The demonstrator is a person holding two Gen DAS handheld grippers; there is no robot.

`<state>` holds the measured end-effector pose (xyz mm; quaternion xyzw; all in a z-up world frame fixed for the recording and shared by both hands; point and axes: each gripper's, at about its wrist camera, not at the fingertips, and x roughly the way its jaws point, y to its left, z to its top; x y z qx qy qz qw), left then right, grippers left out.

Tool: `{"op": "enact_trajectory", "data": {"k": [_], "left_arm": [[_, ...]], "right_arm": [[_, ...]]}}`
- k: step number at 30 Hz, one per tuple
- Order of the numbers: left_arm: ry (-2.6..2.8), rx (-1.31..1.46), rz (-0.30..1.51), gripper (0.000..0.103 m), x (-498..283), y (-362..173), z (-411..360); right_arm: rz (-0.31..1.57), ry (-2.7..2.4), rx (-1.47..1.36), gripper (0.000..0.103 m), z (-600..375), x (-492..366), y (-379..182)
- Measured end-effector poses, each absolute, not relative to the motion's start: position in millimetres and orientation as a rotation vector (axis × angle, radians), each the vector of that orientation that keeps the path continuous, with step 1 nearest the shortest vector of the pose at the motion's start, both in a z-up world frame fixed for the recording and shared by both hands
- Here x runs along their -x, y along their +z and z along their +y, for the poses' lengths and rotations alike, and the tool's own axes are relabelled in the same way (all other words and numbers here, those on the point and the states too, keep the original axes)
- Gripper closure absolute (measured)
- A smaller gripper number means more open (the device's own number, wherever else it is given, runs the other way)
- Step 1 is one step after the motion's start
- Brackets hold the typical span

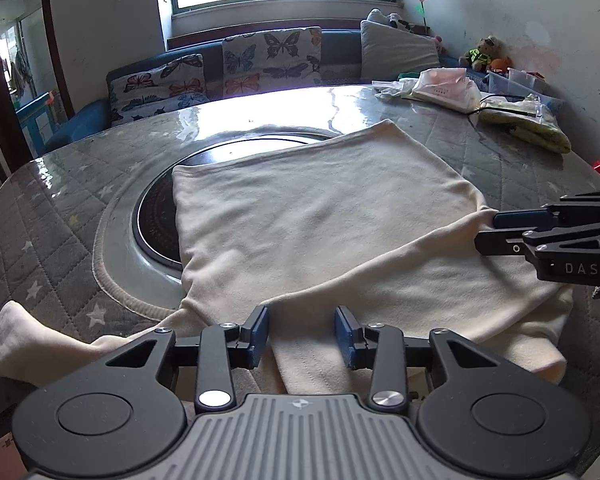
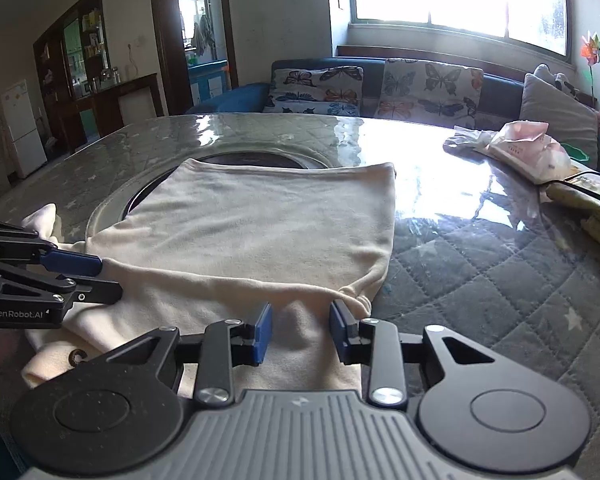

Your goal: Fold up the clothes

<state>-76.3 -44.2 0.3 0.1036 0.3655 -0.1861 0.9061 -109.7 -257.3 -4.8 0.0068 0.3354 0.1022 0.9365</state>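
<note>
A cream garment (image 1: 320, 216) lies flat on the table, its far part folded over the near part, with a sleeve (image 1: 16, 340) trailing off at the near left. It also shows in the right wrist view (image 2: 260, 224). My left gripper (image 1: 302, 334) is open, its blue pads on either side of the garment's near fold edge. My right gripper (image 2: 300, 330) is open too, its pads astride the fold edge near the bunched right corner (image 2: 356, 300). The right gripper shows side-on in the left wrist view (image 1: 488, 232), the left one in the right wrist view (image 2: 104, 276).
The table (image 2: 480, 280) has a quilted grey cover under clear plastic and a round dark hob (image 1: 156, 216) beneath the garment. Plastic bags (image 1: 444, 88) and a yellow folded cloth (image 1: 532, 124) lie at the far right. A sofa with butterfly cushions (image 1: 268, 56) stands behind.
</note>
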Motion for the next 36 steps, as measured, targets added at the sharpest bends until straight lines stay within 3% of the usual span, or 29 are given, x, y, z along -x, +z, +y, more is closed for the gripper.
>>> {"op": "enact_trajectory", "data": {"k": [21, 24, 36], "left_arm": [[-0.381, -0.211, 0.759, 0.056, 73, -1, -48], [-0.383, -0.21, 0.754, 0.056, 74, 0, -49], [-0.368, -0.195, 0.736, 0.052, 77, 11, -47]], "right_arm": [[0.677, 0.224, -0.025, 0.061, -250, 109, -3], [0.669, 0.229, -0.024, 0.056, -249, 109, 0], [0.664, 0.239, -0.016, 0.055, -246, 110, 3]]}}
